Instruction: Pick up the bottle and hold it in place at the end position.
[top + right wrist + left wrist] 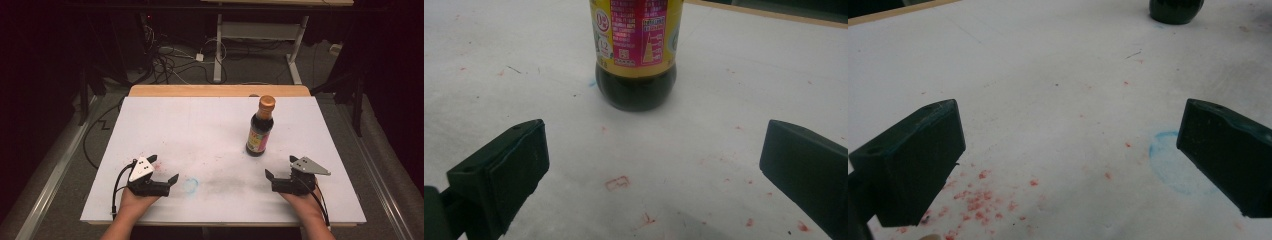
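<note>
Both my tongs, left gripper (161, 168) and right gripper (281, 166), rest wide open, empty. Tall dark orange-capped glass sauce bottle (260, 127) stands upright just beyond the right; a careless nudge could topple it across the white tabletop (190, 130).

Three Cameras, One White Table

Seen from above the near edge, looking forward and down across the whole table (210, 130). Low and close over the surface from each gripper, facing the far side. Shared by all three: the dark bottle (260, 127) (1175, 10) (636, 55), nearest from the right.
</note>
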{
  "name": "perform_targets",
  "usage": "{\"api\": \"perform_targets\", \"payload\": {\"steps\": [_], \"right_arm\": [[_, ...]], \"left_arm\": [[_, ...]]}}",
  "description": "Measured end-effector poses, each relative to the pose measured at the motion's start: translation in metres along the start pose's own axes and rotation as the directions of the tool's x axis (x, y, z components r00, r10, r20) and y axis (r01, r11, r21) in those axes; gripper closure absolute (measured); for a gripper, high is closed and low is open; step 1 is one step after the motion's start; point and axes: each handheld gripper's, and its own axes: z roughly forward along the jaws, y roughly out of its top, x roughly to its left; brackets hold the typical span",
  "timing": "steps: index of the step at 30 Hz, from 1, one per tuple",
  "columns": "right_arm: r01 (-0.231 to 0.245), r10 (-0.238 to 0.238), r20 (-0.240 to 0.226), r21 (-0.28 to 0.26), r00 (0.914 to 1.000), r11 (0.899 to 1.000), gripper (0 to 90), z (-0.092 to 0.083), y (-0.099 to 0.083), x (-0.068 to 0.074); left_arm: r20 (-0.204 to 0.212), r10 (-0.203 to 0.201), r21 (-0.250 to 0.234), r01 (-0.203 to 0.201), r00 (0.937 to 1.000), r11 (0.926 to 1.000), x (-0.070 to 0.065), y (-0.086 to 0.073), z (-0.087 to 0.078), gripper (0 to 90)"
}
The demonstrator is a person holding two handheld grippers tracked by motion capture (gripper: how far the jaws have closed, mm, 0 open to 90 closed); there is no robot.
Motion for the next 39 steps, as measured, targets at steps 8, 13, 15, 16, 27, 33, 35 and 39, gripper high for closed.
{"api": "perform_targets", "payload": {"steps": [8,13,15,16,27,33,35,39], "right_arm": [[-0.005,0.005,0.001,-0.006,1.0,1.0,0.3,-0.001,0.0,0.0],[-0.003,0.003,-0.001,-0.002,1.0,1.0,0.3,0.0,0.0,-0.001],[-0.003,0.003,-0.002,0.0,1.0,1.0,0.3,0.0,0.0,0.0],[-0.001,0.001,-0.001,0.0,1.0,1.0,0.3,0.0,0.0,0.0],[-0.022,0.022,0.001,-0.009,0.9998,1.0,0.3,-0.002,0.001,-0.001],[-0.038,0.038,-0.004,-0.031,0.9993,0.999,0.3,-0.005,0.006,-0.006],[-0.049,0.048,-0.005,-0.043,0.9988,0.998,0.4,-0.007,0.01,-0.008],[-0.049,0.049,-0.006,-0.038,0.9988,0.998,0.7,-0.005,0.016,-0.01]], "left_arm": [[-0.001,-0.002,-0.005,0.002,1.0,1.0,0.0,0.0,0.0,0.0],[-0.003,-0.009,0.005,0.009,1.0,0.9999,0.001,0.001,0.001,0.0],[-0.002,-0.011,0.001,0.011,0.9999,0.9999,0.001,0.001,0.0,0.0],[-0.002,-0.012,0.001,0.012,0.9999,0.9999,0.001,0.001,0.0,0.0],[0.003,-0.032,0.006,0.032,0.9995,0.9995,0.003,0.002,0.0,0.0],[-0.001,-0.03,0.005,0.03,0.9995,0.9995,0.003,0.002,0.001,0.0],[-0.001,-0.029,0.004,0.029,0.9996,0.9996,0.003,0.002,0.001,0.0],[0.003,-0.031,0.003,0.031,0.9995,0.9995,0.003,0.002,0.0,0.0]]}}
